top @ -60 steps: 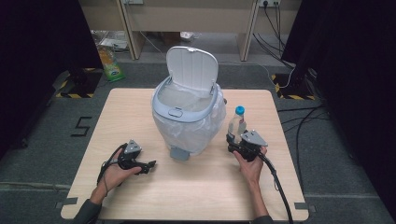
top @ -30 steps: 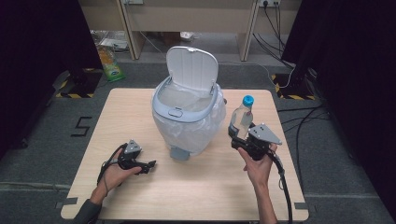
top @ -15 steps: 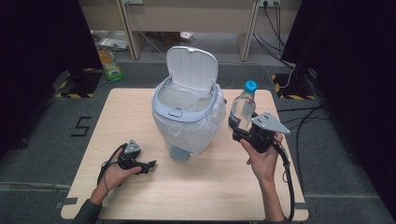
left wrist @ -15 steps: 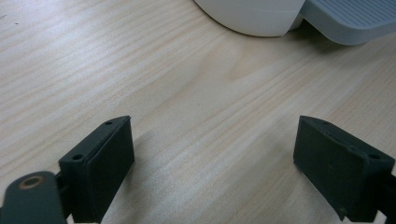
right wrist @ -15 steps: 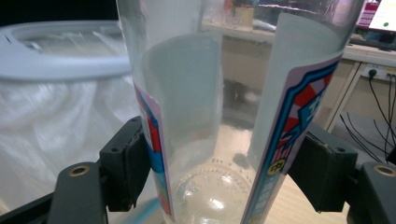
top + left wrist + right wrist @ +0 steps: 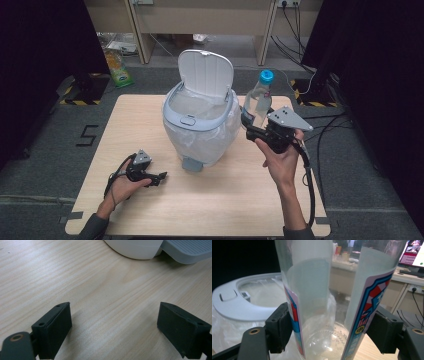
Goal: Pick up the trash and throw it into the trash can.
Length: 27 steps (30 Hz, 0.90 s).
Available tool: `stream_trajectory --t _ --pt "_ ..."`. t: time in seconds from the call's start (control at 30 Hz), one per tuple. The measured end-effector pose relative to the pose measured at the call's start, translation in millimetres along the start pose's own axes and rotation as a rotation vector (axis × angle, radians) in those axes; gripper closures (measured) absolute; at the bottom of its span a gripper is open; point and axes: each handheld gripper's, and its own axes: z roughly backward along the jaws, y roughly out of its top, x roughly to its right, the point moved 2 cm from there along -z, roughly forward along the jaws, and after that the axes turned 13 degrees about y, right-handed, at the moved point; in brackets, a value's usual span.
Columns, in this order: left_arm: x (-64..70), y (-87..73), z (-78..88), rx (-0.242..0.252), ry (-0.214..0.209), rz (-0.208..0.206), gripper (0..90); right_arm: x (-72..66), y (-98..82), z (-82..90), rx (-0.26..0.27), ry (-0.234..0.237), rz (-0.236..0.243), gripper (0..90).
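A clear plastic bottle (image 6: 258, 102) with a blue cap is held upright in the air, just right of the bin's rim. My right gripper (image 6: 250, 125) is shut on the bottle's lower body; in the right gripper view both black pads press the bottle (image 6: 329, 297) with its red and blue label. The white bin (image 6: 202, 122) stands mid-table with its lid raised and a clear bag lining it. My left gripper (image 6: 159, 178) rests low on the table at the front left, jaws wide apart, nothing between them (image 6: 112, 327).
The grey foot pedal (image 6: 191, 164) sticks out from the bin's base toward the front, and shows as a grey pedal (image 6: 187, 250) in the left gripper view. The wooden table (image 6: 235, 200) has bare room in front. Cables trail off the right edge.
My right gripper has lifted the bottle off the table and carried it up and forward, to the level of the bin's rim. The left gripper has stayed still.
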Motion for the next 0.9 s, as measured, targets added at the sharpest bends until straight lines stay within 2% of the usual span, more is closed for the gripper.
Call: stream_trajectory --t 0.27,0.57,0.9 --pt "0.0 0.0 -0.1 0.001 0.0 0.001 11.5 -2.8 22.0 -4.8 0.026 0.015 0.004 28.0" --pt "0.0 0.0 0.0 0.0 -0.001 0.001 11.5 -9.5 37.3 -11.8 0.036 0.036 0.015 28.0" --pt "-0.1 0.0 0.0 0.0 -0.001 0.0 11.5 -19.7 50.9 -30.5 0.037 0.09 0.017 28.0"
